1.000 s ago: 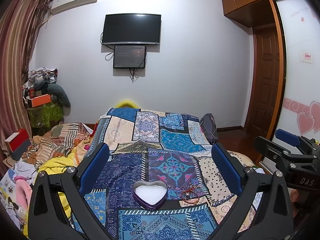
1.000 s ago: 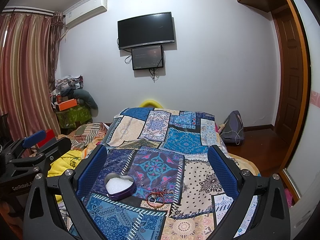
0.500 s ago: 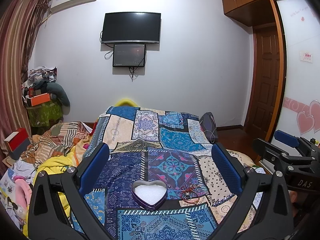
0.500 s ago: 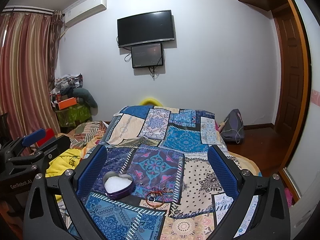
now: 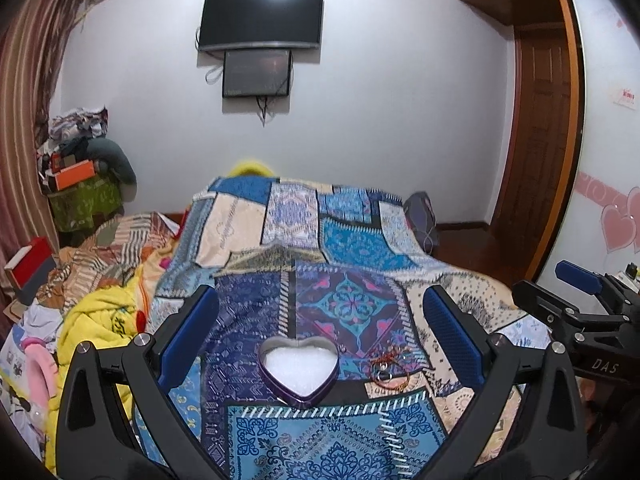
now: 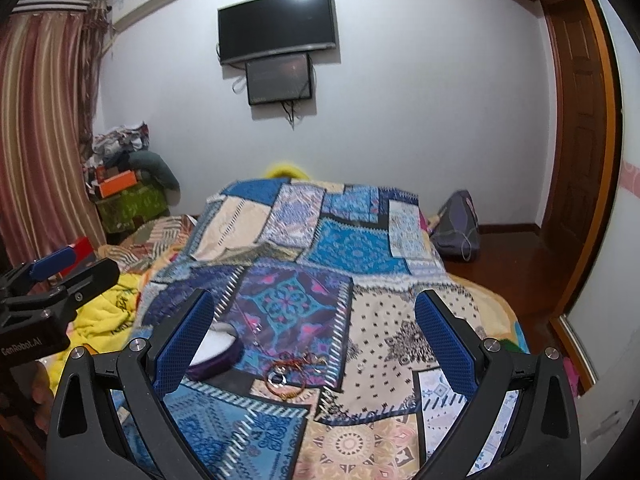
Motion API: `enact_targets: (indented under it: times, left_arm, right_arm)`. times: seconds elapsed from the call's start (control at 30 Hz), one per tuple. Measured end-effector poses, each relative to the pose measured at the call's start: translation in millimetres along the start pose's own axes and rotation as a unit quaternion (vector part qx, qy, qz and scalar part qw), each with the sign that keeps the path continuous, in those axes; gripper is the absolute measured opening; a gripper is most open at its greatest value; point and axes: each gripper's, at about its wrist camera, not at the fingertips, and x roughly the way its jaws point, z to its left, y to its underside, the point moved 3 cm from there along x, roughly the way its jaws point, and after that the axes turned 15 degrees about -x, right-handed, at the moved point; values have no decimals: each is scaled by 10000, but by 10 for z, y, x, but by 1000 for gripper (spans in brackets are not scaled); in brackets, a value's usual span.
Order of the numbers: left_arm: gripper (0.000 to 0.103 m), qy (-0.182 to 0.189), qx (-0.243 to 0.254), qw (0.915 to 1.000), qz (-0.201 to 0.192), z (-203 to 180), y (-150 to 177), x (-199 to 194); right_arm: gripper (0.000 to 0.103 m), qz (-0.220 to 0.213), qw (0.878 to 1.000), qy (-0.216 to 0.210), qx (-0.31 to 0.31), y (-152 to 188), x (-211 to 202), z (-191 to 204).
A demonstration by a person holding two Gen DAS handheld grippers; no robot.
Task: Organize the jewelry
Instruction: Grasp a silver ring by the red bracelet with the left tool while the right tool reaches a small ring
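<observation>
A purple heart-shaped tin (image 5: 298, 370) with white lining sits open on the patchwork quilt (image 5: 344, 248). Just to its right lies a small tangle of jewelry (image 5: 388, 368): gold and red bangles with a ring. My left gripper (image 5: 320, 332) hangs open above the tin, nothing between its blue pads. In the right wrist view the tin (image 6: 216, 350) is partly hidden behind the left finger, and the jewelry (image 6: 292, 370) lies low between the fingers. My right gripper (image 6: 314, 328) is open and holds nothing. A thin chain (image 6: 250, 322) trails up from the pile.
The quilt (image 6: 360, 280) covers a bed. Crumpled yellow and striped bedding (image 5: 100, 312) lies to the left. A dark bag (image 6: 456, 224) sits on the wooden floor at the right, near a brown door (image 5: 536, 152). Each gripper shows at the other view's edge.
Both grippers have come forward and lower toward the quilt. The right view has shifted so its left finger now covers part of the tin. The jaws stay open.
</observation>
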Motion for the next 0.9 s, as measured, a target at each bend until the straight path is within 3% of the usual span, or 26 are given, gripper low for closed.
enact_targets:
  times: [0.27, 0.63, 0.73, 0.9]
  left_arm:
    - [85, -28, 98, 9964, 838, 18, 243, 535]
    - [57, 344, 376, 9747, 2178, -147, 806, 1123]
    - [46, 395, 452, 9681, 2432, -204, 924, 1233]
    - [39, 543, 474, 9593, 2730, -270, 1038, 1387]
  right_arm:
    - [100, 658, 9978, -34, 97, 273, 326, -203]
    - [70, 1491, 9876, -481, 89, 693, 722, -339]
    - [66, 1621, 9847, -635, 39, 782, 802, -339]
    - [60, 1811, 9795, -877, -35, 873, 952, -355]
